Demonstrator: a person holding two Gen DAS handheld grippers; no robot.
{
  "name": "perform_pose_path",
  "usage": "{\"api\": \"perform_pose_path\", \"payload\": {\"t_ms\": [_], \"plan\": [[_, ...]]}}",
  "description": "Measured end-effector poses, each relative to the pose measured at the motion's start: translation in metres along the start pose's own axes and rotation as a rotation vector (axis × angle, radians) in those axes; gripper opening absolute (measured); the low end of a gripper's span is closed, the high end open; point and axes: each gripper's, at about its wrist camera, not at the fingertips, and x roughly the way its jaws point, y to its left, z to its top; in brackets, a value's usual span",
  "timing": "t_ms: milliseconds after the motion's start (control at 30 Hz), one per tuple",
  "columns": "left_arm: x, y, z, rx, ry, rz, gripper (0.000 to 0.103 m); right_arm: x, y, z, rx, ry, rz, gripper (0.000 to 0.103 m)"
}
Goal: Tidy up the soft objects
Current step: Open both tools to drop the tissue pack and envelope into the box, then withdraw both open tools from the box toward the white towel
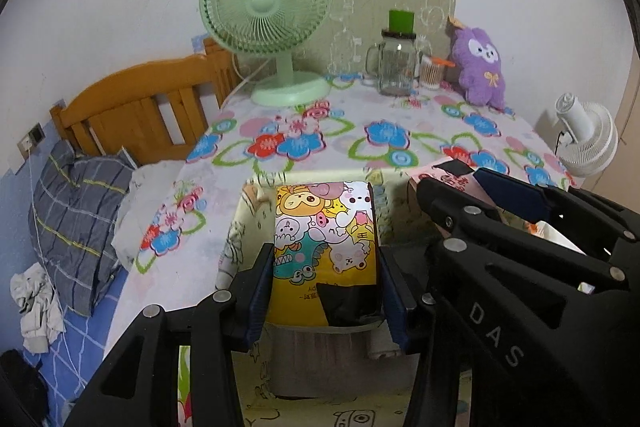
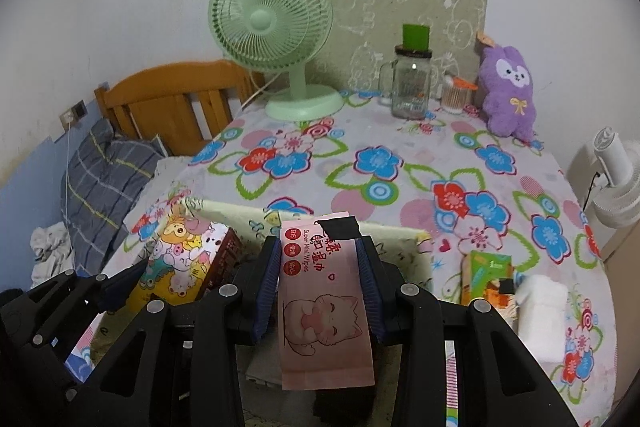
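Soft packs sit in both grippers above a cloth storage box (image 2: pixel 224 215) printed with pale cartoon drawings, which stands at the near edge of a table (image 2: pixel 400 155) covered in a bright flowered cloth.

From the left wrist view, the left gripper (image 1: pixel 326 291) has a yellow pack (image 1: pixel 324 247) between its blue pads, covered in cartoon animals: bears, pigs, a green dinosaur. A black tab sits at its lower edge beside small upside-down print too blurred to read. The pack hangs over the box's opening; the pads (image 1: pixel 262 291) lie along both its sides, though whether they press or only flank it cannot be told.

From the right wrist view, the right gripper (image 2: pixel 320 287) clamps narrowly on a pink wipes pack (image 2: pixel 324 307). Its label reads "Super Mini Wipes" beside large red Chinese characters, three red dots with tiny writing, and a drawing of a smiling cat. A black tab sits at its top corner.

The right gripper's arm shows the raised letters "DAS" in the left view.

Further right on the table lie a green carton (image 2: pixel 486 277) marked "1" and a white tissue pack (image 2: pixel 542 311). At the back stand a mint green fan (image 2: pixel 276 27), a glass jar mug (image 2: pixel 412 87) with a green cap, and a purple plush toy (image 2: pixel 508 91).
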Motion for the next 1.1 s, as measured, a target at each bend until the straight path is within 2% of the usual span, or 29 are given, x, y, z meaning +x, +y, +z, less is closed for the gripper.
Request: {"api": "perform_pose_path", "payload": {"t_ms": [100,167,333,400,467,533,733,1100], "plan": [[0.004,0.002,-0.003,-0.006,0.017,-0.007,0.056,0.006,0.001,-0.003,-0.003,0.018,0.004,0.042],[0.005,0.003,-0.004,-0.012,0.018,-0.011,0.067,0.008,0.000,-0.004,-0.007,0.024,0.002,0.043],[0.004,0.002,-0.005,-0.010,0.022,-0.016,0.076,0.011,-0.001,-0.007,-0.011,0.037,-0.003,0.045],[0.003,0.000,-0.005,-0.007,0.020,-0.017,0.078,0.009,0.000,-0.008,-0.019,0.037,-0.001,0.051],[0.000,-0.002,-0.006,-0.005,0.014,-0.017,0.082,0.006,-0.001,-0.008,-0.023,0.024,-0.002,0.071],[-0.003,-0.004,-0.006,-0.005,0.006,-0.018,0.083,-0.002,-0.001,-0.009,-0.032,-0.005,-0.009,0.076],[-0.014,-0.013,-0.006,0.012,-0.018,-0.008,0.089,-0.015,-0.004,-0.007,-0.048,-0.029,-0.012,0.086],[-0.036,-0.031,-0.005,0.016,-0.061,0.000,0.093,-0.045,-0.016,-0.009,-0.054,-0.087,-0.019,0.094]]}}
